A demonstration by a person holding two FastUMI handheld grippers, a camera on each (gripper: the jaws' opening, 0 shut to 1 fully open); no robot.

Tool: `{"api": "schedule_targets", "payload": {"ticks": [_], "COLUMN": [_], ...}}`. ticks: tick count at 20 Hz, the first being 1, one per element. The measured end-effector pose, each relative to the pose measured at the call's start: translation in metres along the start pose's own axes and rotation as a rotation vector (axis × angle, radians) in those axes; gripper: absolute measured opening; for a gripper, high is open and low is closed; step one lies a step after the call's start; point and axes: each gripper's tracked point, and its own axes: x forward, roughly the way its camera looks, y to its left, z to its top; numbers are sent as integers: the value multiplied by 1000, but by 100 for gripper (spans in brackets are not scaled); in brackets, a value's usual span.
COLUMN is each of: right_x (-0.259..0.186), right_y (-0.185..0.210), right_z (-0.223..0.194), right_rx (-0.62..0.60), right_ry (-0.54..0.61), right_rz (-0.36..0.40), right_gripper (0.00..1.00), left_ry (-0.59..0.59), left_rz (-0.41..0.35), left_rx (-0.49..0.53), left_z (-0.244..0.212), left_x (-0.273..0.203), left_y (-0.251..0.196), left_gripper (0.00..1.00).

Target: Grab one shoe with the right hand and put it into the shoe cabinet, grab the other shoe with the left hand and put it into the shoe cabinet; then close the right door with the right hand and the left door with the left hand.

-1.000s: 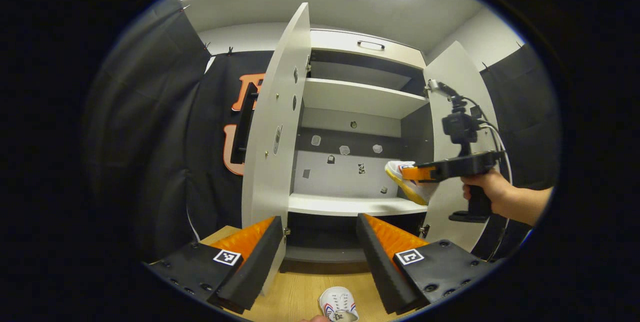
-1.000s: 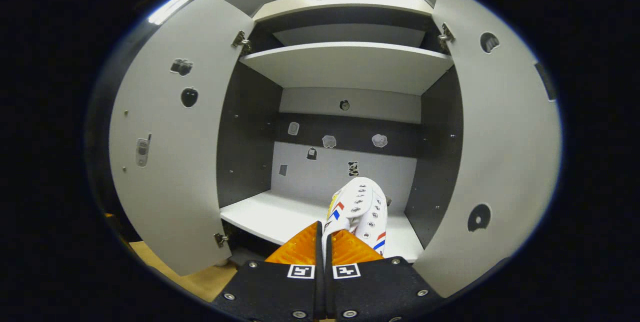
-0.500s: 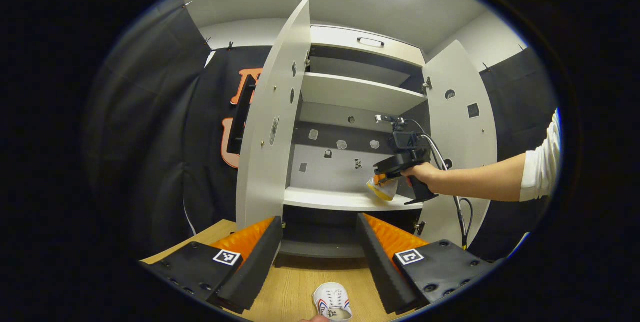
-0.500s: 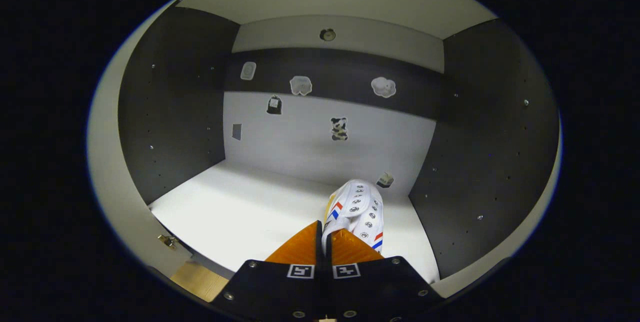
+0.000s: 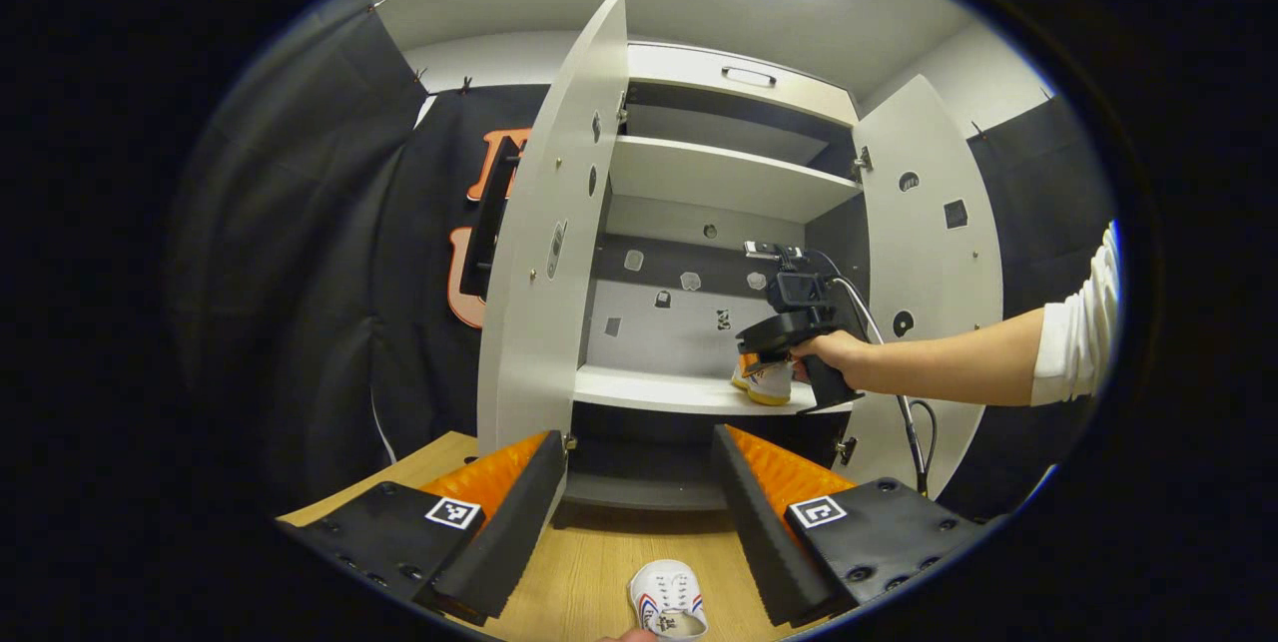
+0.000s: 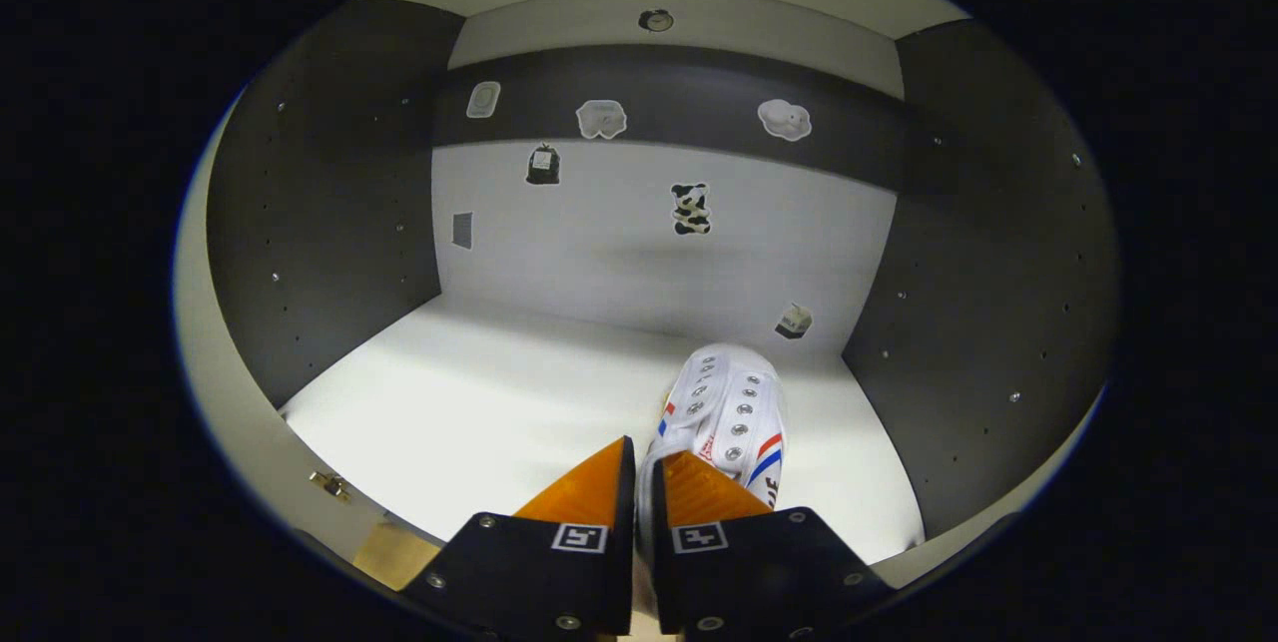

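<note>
A white shoe with red and blue stripes (image 6: 729,412) is inside the shoe cabinet, low over the right side of the white middle shelf (image 6: 469,412). My right gripper (image 6: 644,462) is shut on its heel end. In the left gripper view that shoe (image 5: 769,384) looks to rest on the shelf (image 5: 649,390), with the right gripper (image 5: 764,364) and the hand holding it reaching in. The matching shoe (image 5: 671,600) lies on the wooden surface just below my left gripper (image 5: 639,482), which is open and holds nothing. Both cabinet doors, left (image 5: 544,253) and right (image 5: 929,253), stand open.
The cabinet has an upper shelf (image 5: 719,178) and a dark lower compartment (image 5: 639,467). Small stickers dot the back wall (image 6: 689,208). Dark side walls (image 6: 329,213) close in the shelf space. A person's bare forearm (image 5: 949,367) crosses in front of the right door.
The right gripper has lowered the shoe toward the shelf, a little deeper into the cabinet. The left gripper has stayed open above the other shoe.
</note>
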Motion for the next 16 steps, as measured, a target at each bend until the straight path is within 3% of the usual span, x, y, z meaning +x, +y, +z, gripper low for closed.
{"api": "schedule_targets", "payload": {"ticks": [3,4,5,6,8,12,16], "right_x": [-7,-12,-19,-26,-48,-108,-184], "right_y": [5,6,5,3,-4,-5,6], "right_z": [2,1,1,7,25,47,41], "right_rx": [20,7,-18,-50,-103,-112,-55], "right_ry": [4,3,0,-30,-115,-240,-363], "right_rz": [25,30,28,18,-10,5,69], "right_gripper": [25,37,39,53,61,72,76], "left_ry": [-1,-1,0,1,0,-4,-7], "left_rz": [1,-1,-2,-5,-9,-16,-20], "left_rx": [1,-3,-6,-9,-15,-22,-37], "left_z": [-1,-2,-2,-3,-3,-5,-8], "left_x": [3,3,3,5,7,8,5], "left_y": [1,1,0,0,0,0,3], "left_gripper": [96,96,96,96,96,97,96]}}
